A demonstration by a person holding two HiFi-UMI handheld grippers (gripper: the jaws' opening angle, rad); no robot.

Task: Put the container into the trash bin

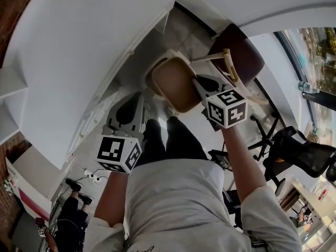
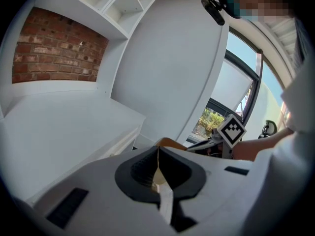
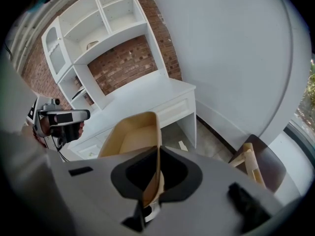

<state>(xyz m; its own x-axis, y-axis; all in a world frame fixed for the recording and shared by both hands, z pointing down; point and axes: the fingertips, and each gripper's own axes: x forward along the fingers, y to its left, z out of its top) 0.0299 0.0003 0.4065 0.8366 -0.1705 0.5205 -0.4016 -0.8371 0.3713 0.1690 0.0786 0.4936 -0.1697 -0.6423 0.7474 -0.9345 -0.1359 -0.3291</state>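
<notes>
A tan paper container (image 1: 175,84) with a pale rim hangs in the air in front of my legs. My right gripper (image 1: 202,88) is shut on its near wall; in the right gripper view the wall (image 3: 156,146) runs between the dark pads and the open box (image 3: 129,137) spreads beyond them. My left gripper (image 1: 137,103) is lower left of the container, apart from it, its pads (image 2: 158,167) together with only a thin pale sliver at the seam. From there the container (image 2: 170,142) shows just past the tips. No trash bin shows in any view.
A white desk (image 3: 170,100) with drawers stands to the left, with white shelves (image 3: 91,31) on a brick wall above it. A dark brown chair seat (image 1: 242,54) with wooden legs is ahead right. A black office chair (image 1: 294,151) and another person (image 1: 73,206) are nearby.
</notes>
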